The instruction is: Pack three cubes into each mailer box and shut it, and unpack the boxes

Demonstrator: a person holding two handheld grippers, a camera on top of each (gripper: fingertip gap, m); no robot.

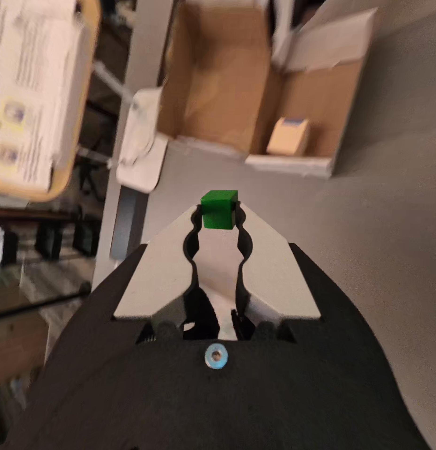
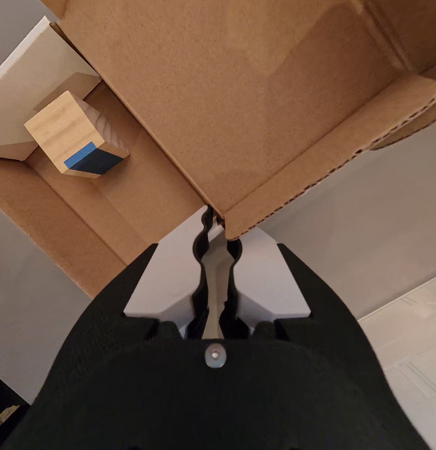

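While packing is judged under way, the scene is laid out near to far:
Left tongs (image 1: 218, 211): clenched on a green cube (image 1: 219, 210), held above the bench (image 1: 358, 243).
Cube handling: judged light, rigid, smooth; gripped on opposite faces.
Right tongs (image 2: 213, 220): clamped on the mailer box (image 2: 236, 97) flap edge; cardboard bends.
Beyond: a wooden cube (image 2: 73, 136) is seen inside; raised flaps may obstruct.

Matt brown corrugated cardboard mailer box (image 2: 236, 97); pale bare-wood cube (image 2: 68, 131) with a blue painted band; smooth green cube (image 1: 219, 210); matt grey surface (image 1: 333, 243).
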